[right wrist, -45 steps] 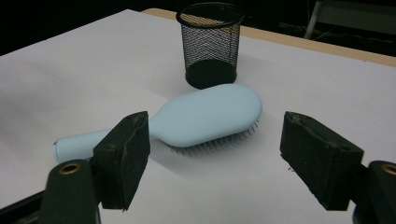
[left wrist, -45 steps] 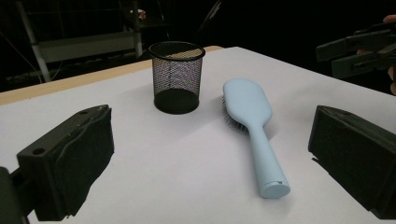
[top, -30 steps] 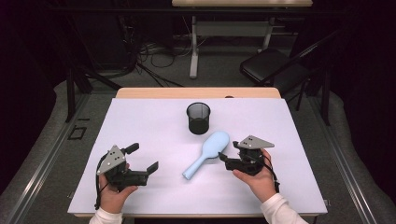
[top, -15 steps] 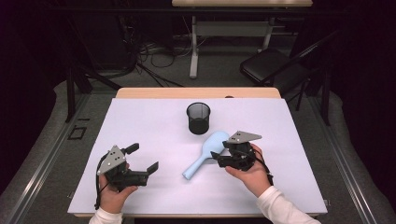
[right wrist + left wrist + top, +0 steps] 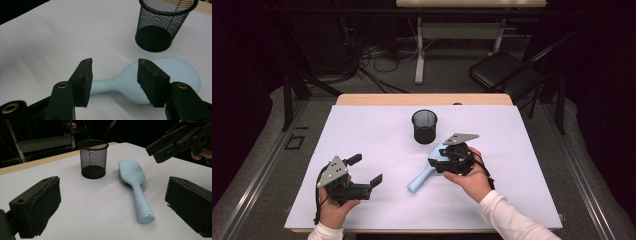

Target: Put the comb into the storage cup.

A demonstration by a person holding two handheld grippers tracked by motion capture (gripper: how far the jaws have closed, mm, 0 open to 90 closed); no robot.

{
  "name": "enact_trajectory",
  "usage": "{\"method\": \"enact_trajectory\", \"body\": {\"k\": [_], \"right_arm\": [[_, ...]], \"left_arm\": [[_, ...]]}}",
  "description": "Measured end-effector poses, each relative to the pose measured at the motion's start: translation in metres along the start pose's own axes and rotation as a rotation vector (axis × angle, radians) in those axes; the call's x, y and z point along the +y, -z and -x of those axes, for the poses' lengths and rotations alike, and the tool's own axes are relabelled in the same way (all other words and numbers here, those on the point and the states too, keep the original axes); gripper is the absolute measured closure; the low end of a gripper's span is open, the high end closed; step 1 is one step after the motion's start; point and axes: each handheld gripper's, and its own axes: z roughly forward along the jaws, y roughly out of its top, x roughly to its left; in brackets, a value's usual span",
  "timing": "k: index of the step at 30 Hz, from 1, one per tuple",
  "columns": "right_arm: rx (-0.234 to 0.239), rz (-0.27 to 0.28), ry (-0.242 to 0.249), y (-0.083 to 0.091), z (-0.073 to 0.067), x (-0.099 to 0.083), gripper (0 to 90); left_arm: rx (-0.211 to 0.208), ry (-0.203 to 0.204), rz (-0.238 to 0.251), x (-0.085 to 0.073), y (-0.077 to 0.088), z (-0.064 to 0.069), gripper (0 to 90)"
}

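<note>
One table (image 5: pixel 362 200) is covered in white; on it stand one black mesh cup (image 5: pixel 424 126) and, just beside it, one pale blue hairbrush (image 5: pixel 428 171), laid bristles down with its handle toward the person. Two tongs are counted. The right tongs (image 5: pixel 113 75) hover over the brush neck, half apart and just closing, nothing yet gripped; they are best lowered squarely astride the neck before being squeezed. The left tongs (image 5: pixel 110 205) are held wide and empty.
</note>
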Motion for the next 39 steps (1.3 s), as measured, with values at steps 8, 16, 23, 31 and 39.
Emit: {"method": "enact_trajectory", "body": {"k": [8,16,23,31,39], "right_arm": [[0.029,-0.049,-0.001,-0.018,-0.003,0.007,55.3],[0.032,-0.081,0.007,-0.026,-0.003,0.010,65.6],[0.027,-0.105,0.009,-0.032,0.000,0.009,75.5],[0.031,-0.133,0.007,-0.042,-0.004,0.009,83.6],[0.038,-0.164,0.012,-0.057,-0.011,0.010,88.5]], "left_arm": [[-0.002,0.002,0.001,0.000,0.000,-0.001,0.4],[-0.001,0.000,-0.002,-0.001,0.000,-0.001,0.5],[-0.004,-0.001,-0.002,-0.001,0.000,0.000,0.4],[-0.001,-0.003,-0.003,-0.001,0.000,0.000,0.5],[0.001,-0.003,-0.005,-0.001,0.000,-0.001,0.5]]}}
